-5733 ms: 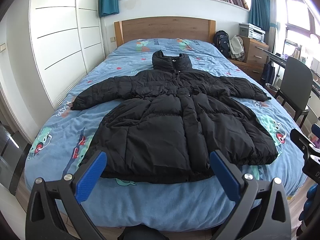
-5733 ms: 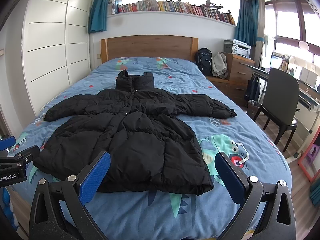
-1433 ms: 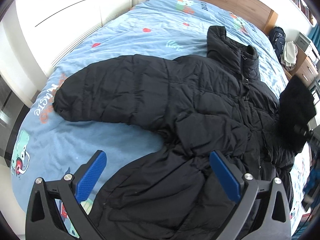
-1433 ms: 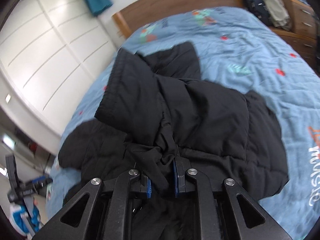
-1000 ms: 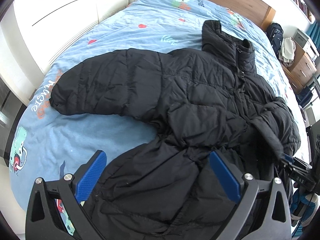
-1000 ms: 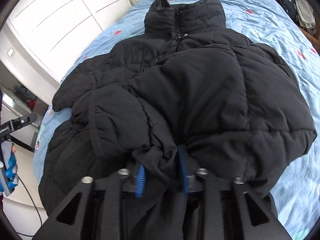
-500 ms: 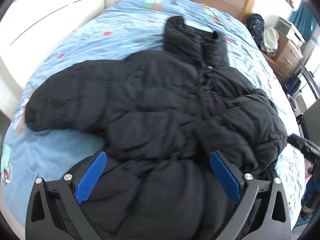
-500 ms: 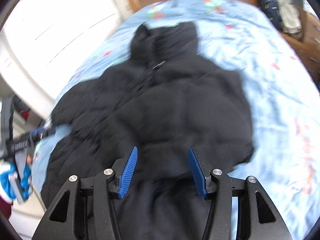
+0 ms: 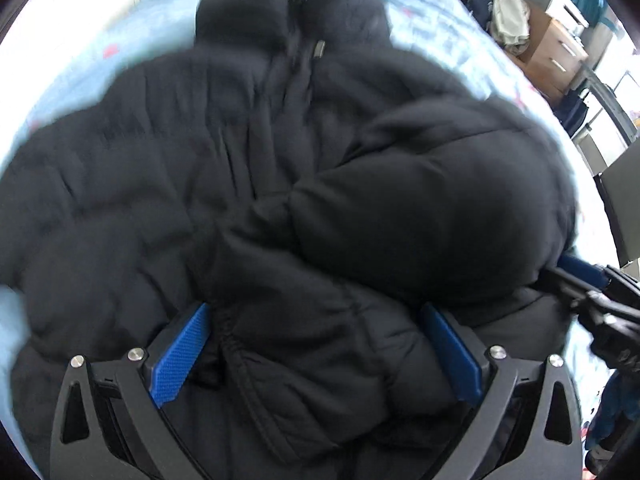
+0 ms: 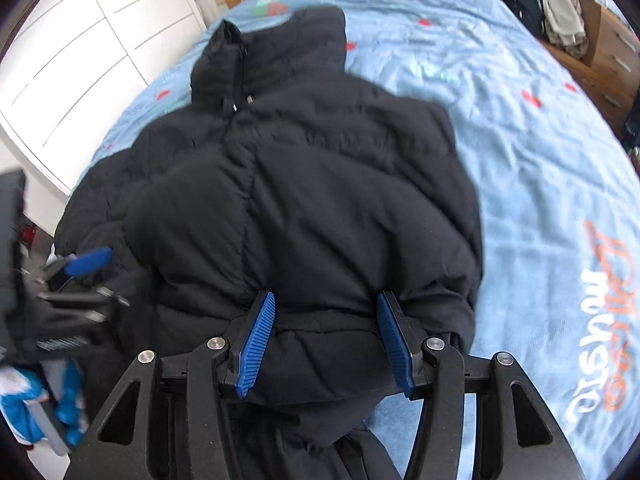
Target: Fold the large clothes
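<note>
So the bed with the blue cartoon cover takes up most of the room, and the big black puffer jacket is lying face up on it, collar toward the headboard. One side is already done as far as I can tell: that sleeve is folded in across the chest with its cuff near the middle. The other sleeve looks like it's spread out toward the wardrobe side, so that's left, plus doubling the body up from the hem, I'd guess. Left gripper sits wide apart right over the folded cuff, not pinching anything. Right gripper is about half open over the jacket's edge, pads off the fabric, nothing held.
</note>
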`<state>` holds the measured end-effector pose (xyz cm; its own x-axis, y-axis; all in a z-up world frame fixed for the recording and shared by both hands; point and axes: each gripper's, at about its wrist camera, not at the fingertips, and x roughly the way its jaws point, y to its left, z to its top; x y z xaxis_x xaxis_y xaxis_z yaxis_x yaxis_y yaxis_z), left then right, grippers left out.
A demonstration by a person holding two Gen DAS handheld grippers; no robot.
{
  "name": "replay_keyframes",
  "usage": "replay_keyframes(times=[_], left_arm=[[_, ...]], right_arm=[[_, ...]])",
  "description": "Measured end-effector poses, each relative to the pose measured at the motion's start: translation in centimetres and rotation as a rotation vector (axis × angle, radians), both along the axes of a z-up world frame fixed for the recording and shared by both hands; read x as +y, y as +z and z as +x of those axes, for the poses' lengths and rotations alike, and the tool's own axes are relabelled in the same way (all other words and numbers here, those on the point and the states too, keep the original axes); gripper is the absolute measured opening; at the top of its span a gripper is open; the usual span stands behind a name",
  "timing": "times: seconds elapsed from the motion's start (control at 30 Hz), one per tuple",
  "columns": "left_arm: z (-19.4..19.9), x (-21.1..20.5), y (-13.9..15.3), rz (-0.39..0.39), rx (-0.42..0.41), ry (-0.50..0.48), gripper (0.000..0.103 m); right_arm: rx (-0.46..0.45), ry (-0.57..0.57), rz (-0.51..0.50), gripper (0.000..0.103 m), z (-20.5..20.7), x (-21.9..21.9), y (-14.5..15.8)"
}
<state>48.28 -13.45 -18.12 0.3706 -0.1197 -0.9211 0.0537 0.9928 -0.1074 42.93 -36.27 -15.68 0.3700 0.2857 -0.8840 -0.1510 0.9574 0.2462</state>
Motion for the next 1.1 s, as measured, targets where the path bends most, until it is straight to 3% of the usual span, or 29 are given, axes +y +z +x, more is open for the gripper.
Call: replay_keyframes(times=[0.17,0.27,0.37,0.47,0.53,0.67,0.8,0.9,1.1], left_arm=[[0.1,0.1,0.6,-0.003,0.014,-0.01,0.103],[-0.1,0.3,2.9,-0.009,-0.016,0.001,0.103],[0.1,0.3,5.3,-0.022,-0.076,0.016,0.103],[1.8,-0.3,5.7,-0.013,-0.093,0.016,0.103],[2.7,-0.7,5.1,0.009,-0.076,0.014,0.103],[3.7,-0.2,1.2,0.033,0.014,0.0,0.103],[3.5,0.1,0.7,0.033,0.03,-0.021,0.103],[2.9,0.4,2.4,0.026,0.023,-0.033,0.103],[0.3,3.6,7.0,0.005,-0.028,-0.044,0.103]], right_arm=[[0.029,0.014,-0.006,0.053,0.1,0.3,-0.9],[0.031,0.031,0.003,0.053,0.5,0.0,1.0],[-0.024,0.03,0.038,0.053,1.1,-0.4,3.7],[-0.072,0.002,0.027,0.055,3.4,-0.4,5.5],[-0.056,-0.035,0.033,0.056,5.3,-0.3,4.8],[0.023,-0.087,0.023,0.056,6.8,0.6,1.1],[0.052,-0.127,0.013,0.057,6.2,1.2,-0.6],[0.069,-0.16,0.006,0.057,6.1,1.0,0.4],[0.035,-0.202,-0.009,0.057,2.9,1.4,5.2]])
